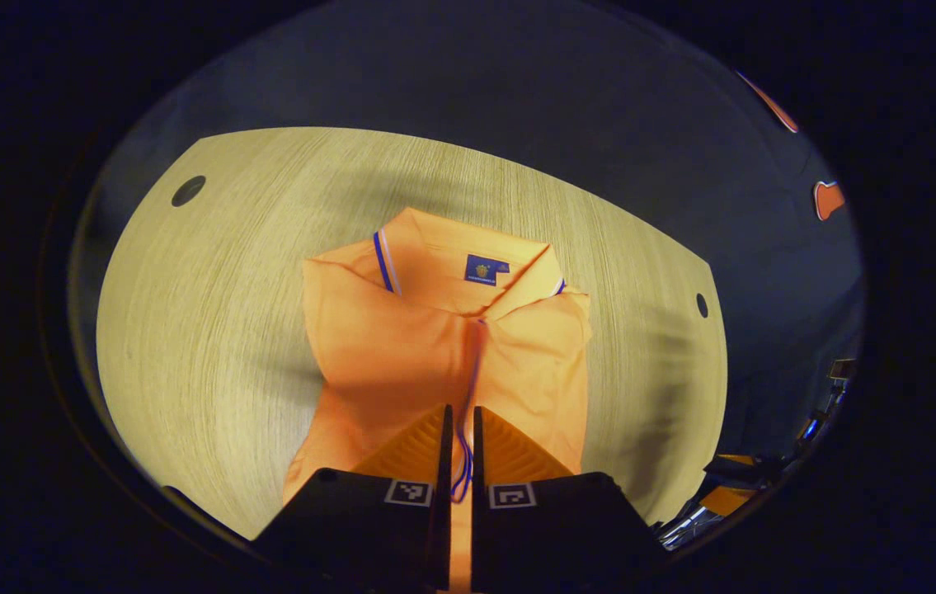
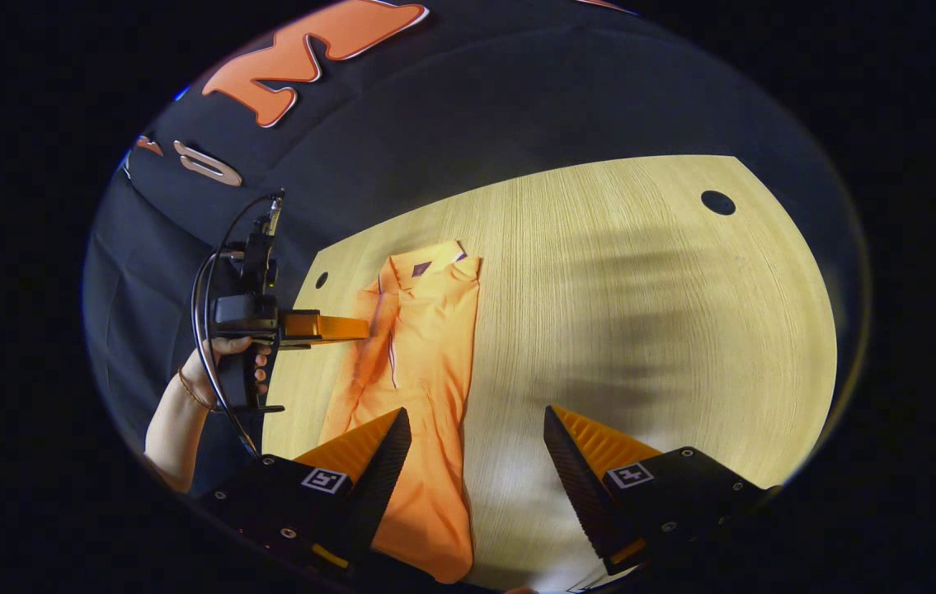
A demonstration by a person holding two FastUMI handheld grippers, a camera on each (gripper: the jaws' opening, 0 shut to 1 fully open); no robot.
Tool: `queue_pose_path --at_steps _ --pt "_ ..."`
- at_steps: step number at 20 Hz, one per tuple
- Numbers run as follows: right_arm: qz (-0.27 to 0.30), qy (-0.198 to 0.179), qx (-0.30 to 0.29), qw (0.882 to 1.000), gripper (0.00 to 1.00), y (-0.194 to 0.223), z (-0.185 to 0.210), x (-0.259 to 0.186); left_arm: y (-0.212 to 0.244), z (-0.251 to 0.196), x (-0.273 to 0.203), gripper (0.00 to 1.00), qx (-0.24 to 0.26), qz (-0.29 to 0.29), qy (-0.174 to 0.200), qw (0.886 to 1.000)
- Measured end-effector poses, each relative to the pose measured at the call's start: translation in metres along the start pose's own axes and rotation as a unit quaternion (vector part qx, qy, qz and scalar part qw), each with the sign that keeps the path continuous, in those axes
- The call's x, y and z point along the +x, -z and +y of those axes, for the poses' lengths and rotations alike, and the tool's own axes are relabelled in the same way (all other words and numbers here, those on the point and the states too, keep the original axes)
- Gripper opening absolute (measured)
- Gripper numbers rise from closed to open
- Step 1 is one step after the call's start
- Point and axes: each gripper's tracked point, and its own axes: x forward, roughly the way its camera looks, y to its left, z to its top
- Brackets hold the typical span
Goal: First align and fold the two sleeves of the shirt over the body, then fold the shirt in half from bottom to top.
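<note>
Right gripper (image 2: 476, 450) wide, empty; we see shirt (image 2: 426, 371) lying lengthwise ahead-left, hem nearest. Left gripper (image 1: 459, 445) nearly closed, grip unclear.

Square black-and-white markers are carried on the black finger mounts of the left gripper (image 1: 460, 412) and the right gripper (image 2: 476, 422). The fingers are wedge-shaped, with ribbed inner faces. Small screws dot the mounts. A thin bracelet (image 2: 185, 384) is worn on the wrist, and black cables (image 2: 205, 330) are looped beside the hand (image 2: 228, 351).
</note>
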Motion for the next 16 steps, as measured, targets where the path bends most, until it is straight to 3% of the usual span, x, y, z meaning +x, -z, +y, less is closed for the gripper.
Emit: queue_pose_path --at_steps 1,3,5,8,16 --pt "0.001 0.001 -0.001 1.000 0.98 0.001 0.000 0.001 0.000 -0.005 0.002 0.10 -0.003 -0.002 0.014 1.000" --pt "0.000 0.007 -0.002 1.000 0.98 0.003 0.002 0.002 0.002 -0.014 -0.006 0.54 -0.001 -0.005 0.036 0.999" --pt "-0.003 0.014 -0.005 1.000 0.98 0.005 0.008 0.000 0.007 -0.015 -0.012 0.49 0.005 -0.013 0.046 0.999" --pt "-0.013 0.033 -0.015 0.999 0.99 0.011 0.022 -0.005 0.015 -0.013 -0.049 0.99 0.016 -0.031 0.060 0.998" --pt "-0.036 0.100 -0.012 0.994 0.98 0.077 0.062 -0.033 0.097 0.050 -0.158 0.99 0.061 -0.085 0.047 0.993"
